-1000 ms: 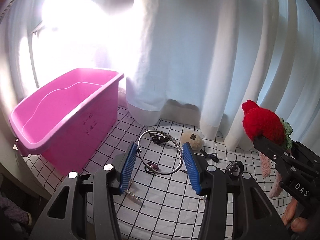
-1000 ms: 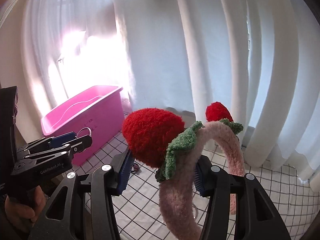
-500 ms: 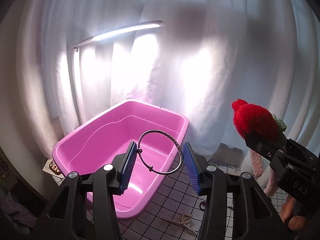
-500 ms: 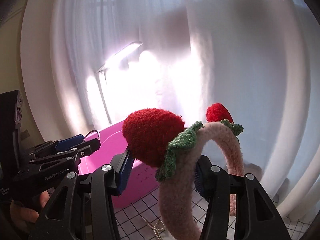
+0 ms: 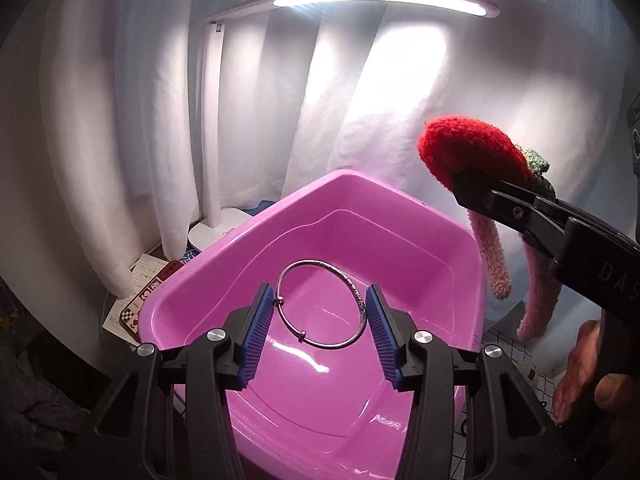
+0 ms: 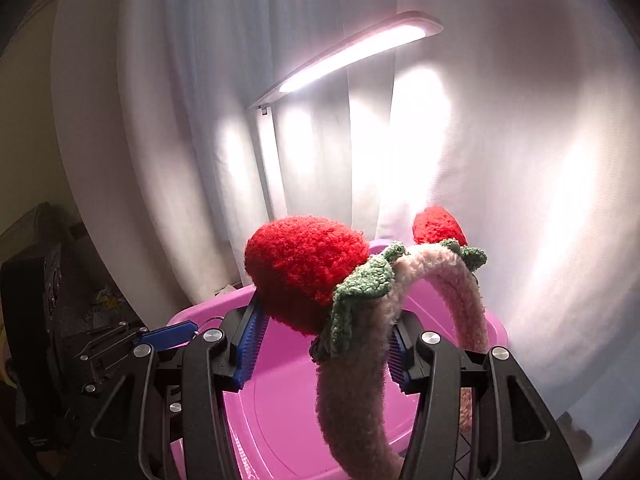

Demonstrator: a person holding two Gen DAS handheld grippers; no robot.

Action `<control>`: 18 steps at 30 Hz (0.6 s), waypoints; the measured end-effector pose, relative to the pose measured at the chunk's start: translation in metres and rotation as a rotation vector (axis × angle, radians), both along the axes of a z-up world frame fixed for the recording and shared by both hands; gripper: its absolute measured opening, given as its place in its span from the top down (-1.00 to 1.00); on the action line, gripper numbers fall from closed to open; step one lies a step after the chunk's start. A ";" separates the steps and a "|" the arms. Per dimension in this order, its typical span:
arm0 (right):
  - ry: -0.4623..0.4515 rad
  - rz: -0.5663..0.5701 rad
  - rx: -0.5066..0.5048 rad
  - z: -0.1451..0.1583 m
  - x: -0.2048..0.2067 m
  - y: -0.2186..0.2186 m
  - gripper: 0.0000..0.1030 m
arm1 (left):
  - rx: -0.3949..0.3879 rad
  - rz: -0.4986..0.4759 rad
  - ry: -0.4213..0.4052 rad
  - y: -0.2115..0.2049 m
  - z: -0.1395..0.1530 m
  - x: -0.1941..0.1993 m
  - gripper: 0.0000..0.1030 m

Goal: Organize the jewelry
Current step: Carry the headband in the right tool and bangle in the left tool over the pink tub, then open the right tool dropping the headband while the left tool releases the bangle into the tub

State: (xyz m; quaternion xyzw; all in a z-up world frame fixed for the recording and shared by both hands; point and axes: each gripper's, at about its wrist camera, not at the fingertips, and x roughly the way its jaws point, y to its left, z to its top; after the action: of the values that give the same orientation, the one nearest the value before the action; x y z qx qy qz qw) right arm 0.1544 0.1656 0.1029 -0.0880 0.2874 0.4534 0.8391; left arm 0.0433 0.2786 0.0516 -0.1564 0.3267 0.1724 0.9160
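Bangle (image 5: pixel 322 305) pinched in left gripper (image 5: pixel 318 334) above bin (image 5: pixel 240 248).

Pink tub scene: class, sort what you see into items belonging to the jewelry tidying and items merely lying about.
Job: silver bangle in left hand-held gripper; strawberry headband in right hand-held gripper; pink tub.

Lying about: desk lamp; patterned card; white curtain.
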 end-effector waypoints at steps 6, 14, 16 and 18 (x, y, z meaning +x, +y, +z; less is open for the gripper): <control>0.113 0.055 -0.097 -0.031 0.033 0.036 0.02 | -0.074 0.045 0.095 0.018 -0.027 0.027 0.09; 0.294 0.060 -0.261 -0.074 0.081 0.074 0.02 | -0.136 0.078 0.225 0.036 -0.052 0.045 0.09; 0.337 0.049 -0.297 -0.084 0.087 0.078 0.02 | -0.157 0.079 0.254 0.039 -0.058 0.048 0.09; 0.379 0.043 -0.322 -0.093 0.094 0.083 0.02 | -0.167 0.078 0.282 0.041 -0.063 0.051 0.08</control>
State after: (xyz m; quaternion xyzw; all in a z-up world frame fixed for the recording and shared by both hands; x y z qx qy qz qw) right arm 0.2481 0.2481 0.0104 -0.1398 0.5062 0.4280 0.7356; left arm 0.0942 0.3193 -0.0113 -0.2188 0.4587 0.2001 0.8377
